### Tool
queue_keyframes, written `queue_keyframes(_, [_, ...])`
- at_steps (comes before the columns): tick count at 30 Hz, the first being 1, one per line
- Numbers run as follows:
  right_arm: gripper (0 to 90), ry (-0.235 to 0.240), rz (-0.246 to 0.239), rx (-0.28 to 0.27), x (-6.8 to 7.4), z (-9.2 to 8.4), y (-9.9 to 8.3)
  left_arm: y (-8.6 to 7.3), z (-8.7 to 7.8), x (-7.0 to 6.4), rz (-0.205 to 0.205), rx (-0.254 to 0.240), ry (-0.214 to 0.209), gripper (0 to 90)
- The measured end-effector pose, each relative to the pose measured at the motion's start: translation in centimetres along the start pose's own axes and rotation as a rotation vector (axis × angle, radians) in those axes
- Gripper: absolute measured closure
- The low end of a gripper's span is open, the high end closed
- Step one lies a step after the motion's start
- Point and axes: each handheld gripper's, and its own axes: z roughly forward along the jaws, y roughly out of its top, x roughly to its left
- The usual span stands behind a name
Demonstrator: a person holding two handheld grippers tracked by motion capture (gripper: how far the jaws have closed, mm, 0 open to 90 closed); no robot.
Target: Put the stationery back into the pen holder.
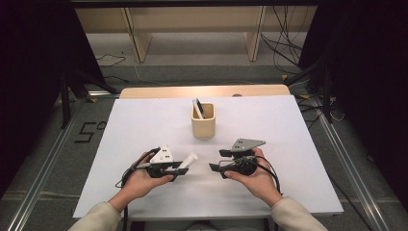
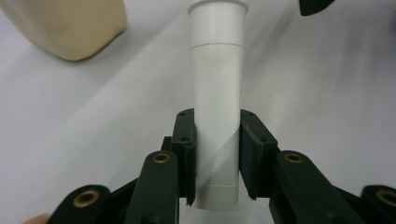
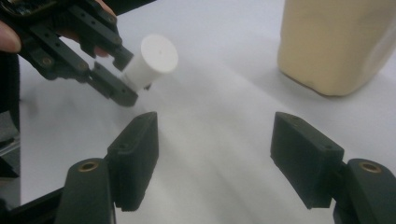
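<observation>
High view: left tool (image 1: 179, 168) clamps white tube (image 1: 189, 160); right tool (image 1: 217, 160) gapes.

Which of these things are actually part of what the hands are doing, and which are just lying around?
In use: white tube, clamped in the left gripper; open right gripper; beige cup with another tube inside.
Lying about: cables and wooden shelf legs on the floor.

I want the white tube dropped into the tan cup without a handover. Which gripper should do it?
Left. The left gripper is already shut on the white tube, with the tan cup just ahead of it. The right gripper is open with nothing between its jaws, so it would first need to take the tube.
</observation>
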Motion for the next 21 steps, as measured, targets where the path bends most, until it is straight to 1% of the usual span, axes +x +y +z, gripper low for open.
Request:
queue_keyframes(5, [33.7,-0.028,0.001,0.020,-0.4,-0.5,-0.5,-0.1,-0.3,0.4,-0.035,-0.008,0.047,70.3])
queue_keyframes(8, [33.9,-0.039,0.004,0.034,-0.6,-0.7,-0.9,-0.2,-0.4,0.5,-0.054,-0.012,0.068,70.3])
queue_keyframes(11, [33.8,-0.053,0.010,0.049,-0.8,-1.0,-1.3,-0.3,-0.5,0.6,-0.079,-0.027,0.081,70.3])
queue_keyframes(15, [33.8,-0.072,0.010,0.062,-1.2,-1.6,-1.9,-0.3,-0.6,0.6,-0.093,-0.035,0.099,70.3])
queue_keyframes(17, [33.8,-0.077,0.024,0.054,-1.3,-1.8,-2.1,-0.2,-0.6,0.6,-0.102,-0.040,0.106,70.3])
queue_keyframes(21, [33.5,-0.092,0.028,0.055,-1.6,-2.3,-2.5,-0.3,-0.7,0.6,-0.116,-0.038,0.119,70.3])
